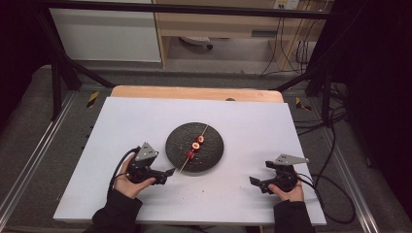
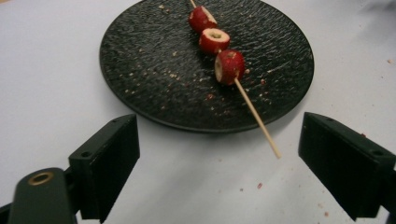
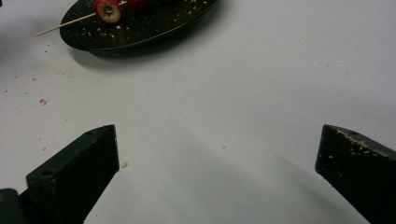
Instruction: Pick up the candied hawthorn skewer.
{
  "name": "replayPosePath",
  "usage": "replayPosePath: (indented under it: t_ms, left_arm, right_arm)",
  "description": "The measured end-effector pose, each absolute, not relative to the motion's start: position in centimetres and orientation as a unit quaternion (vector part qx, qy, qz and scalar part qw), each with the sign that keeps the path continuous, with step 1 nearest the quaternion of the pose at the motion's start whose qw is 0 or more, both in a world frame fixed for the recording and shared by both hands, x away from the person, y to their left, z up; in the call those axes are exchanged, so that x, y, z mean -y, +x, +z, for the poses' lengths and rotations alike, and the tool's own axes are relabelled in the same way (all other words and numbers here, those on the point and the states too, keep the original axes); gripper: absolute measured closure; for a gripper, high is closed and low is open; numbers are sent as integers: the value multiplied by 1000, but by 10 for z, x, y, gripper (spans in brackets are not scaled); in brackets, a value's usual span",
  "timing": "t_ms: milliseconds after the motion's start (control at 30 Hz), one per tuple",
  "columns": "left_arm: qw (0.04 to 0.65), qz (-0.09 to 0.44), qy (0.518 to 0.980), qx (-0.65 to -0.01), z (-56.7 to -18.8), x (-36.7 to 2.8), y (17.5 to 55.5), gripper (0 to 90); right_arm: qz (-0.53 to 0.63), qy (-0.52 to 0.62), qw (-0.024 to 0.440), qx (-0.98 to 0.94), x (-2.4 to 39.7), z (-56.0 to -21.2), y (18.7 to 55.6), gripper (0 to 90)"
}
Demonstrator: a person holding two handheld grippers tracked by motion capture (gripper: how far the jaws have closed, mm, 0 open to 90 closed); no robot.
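Skewer (image 2: pixel 219 46) lay across the plate (image 2: pixel 140 70), stick end overhanging for easy pickup. Left gripper (image 2: pixel 219 158) was spread and empty near it; right gripper (image 3: pixel 217 172) spread, parked aside.

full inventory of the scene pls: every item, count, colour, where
plate: 1, black, textured, middle of the table.
skewer: 1, pale wood, lying across the plate, its bare end sticking out past the near rim.
fruit pieces: 3, red with pale cut faces, threaded on the skewer over the plate.
crumbs: many, pale and reddish, scattered on the plate and on the table near it.
table: 1, white top with a wooden edge at the far side.
cables: several, black, on the floor to the right of the table.
left gripper: 1, black, near left of the plate, jaws open, nothing between them.
right gripper: 1, black, near right of the table, jaws open, empty.
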State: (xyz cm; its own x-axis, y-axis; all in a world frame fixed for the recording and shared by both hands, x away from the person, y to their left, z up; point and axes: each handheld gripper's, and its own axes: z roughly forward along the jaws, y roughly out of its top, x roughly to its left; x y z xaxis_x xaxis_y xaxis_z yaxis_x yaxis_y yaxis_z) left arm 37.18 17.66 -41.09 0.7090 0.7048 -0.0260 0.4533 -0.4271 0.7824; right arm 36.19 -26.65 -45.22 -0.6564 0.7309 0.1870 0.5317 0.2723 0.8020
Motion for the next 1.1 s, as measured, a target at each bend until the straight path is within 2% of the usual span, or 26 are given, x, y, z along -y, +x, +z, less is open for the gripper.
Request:
replayPosePath:
  t_ms: [267,867,1100]
  left_arm:
    - [388,146,839,-354,-413,-151,379,222]
    - [325,151,854,-376,-424,-111,396,674]
    - [308,149,860,-379,-426,-107,397,789]
  right_arm:
    - [451,399,110,-791,266,-453,362,4]
    - [453,399,109,-790,266,-452,362,6]
    - [453,399,108,-790,266,-452,362,6]
